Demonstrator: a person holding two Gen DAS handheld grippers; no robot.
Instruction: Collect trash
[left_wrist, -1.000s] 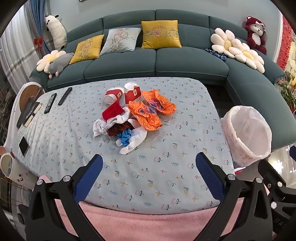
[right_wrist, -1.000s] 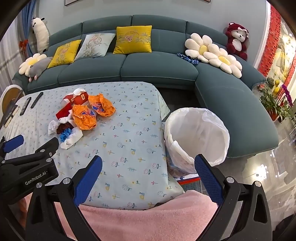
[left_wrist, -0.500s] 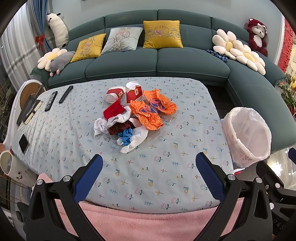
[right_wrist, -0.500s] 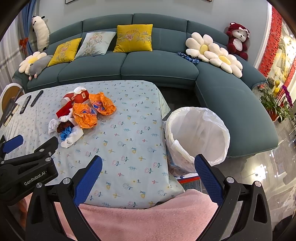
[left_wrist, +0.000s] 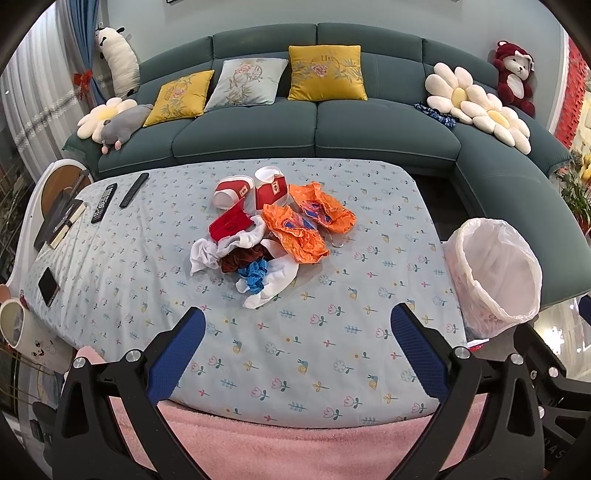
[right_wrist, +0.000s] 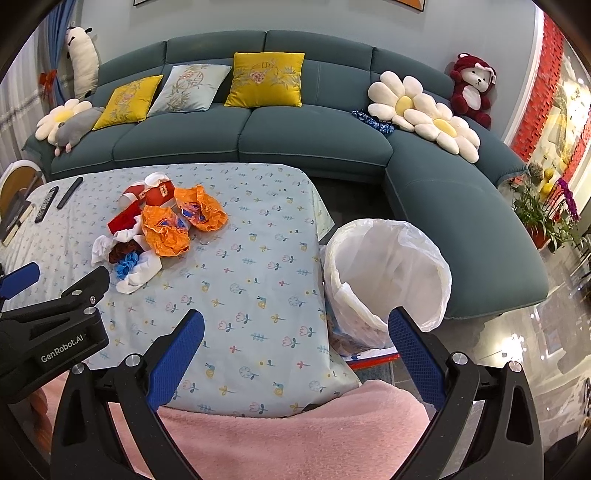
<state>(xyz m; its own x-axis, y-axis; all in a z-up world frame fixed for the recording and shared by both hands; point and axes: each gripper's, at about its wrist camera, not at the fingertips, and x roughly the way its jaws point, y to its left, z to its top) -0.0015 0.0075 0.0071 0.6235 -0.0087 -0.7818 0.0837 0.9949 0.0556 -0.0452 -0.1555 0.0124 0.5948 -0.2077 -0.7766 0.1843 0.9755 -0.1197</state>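
Note:
A heap of trash lies mid-table: two orange wrappers (left_wrist: 301, 236) (right_wrist: 168, 230), two red paper cups (left_wrist: 271, 188) (right_wrist: 159, 190), a flat red packet (left_wrist: 231, 221), white tissues (left_wrist: 271, 280) (right_wrist: 138, 275), a brown wad and a blue wad (left_wrist: 255, 275). A bin lined with a white bag (left_wrist: 495, 269) (right_wrist: 388, 273) stands on the floor off the table's right edge. My left gripper (left_wrist: 297, 326) hangs open over the near table, short of the heap. My right gripper (right_wrist: 295, 326) is open too, above the table's near right corner beside the bin. Nothing is between either pair of fingers.
The table wears a flowered cloth (left_wrist: 332, 332), with pink fabric (left_wrist: 295, 443) at its near edge. Two remotes (left_wrist: 118, 194), a phone (left_wrist: 48, 286) and books lie at the left end, a mug (left_wrist: 22, 332) beside it. A green sofa (left_wrist: 314, 125) with cushions and plush toys runs behind and right.
Both grippers have risen or drawn back slightly, so the table and bin sit a little lower in view. The trash has not moved and both stay open.

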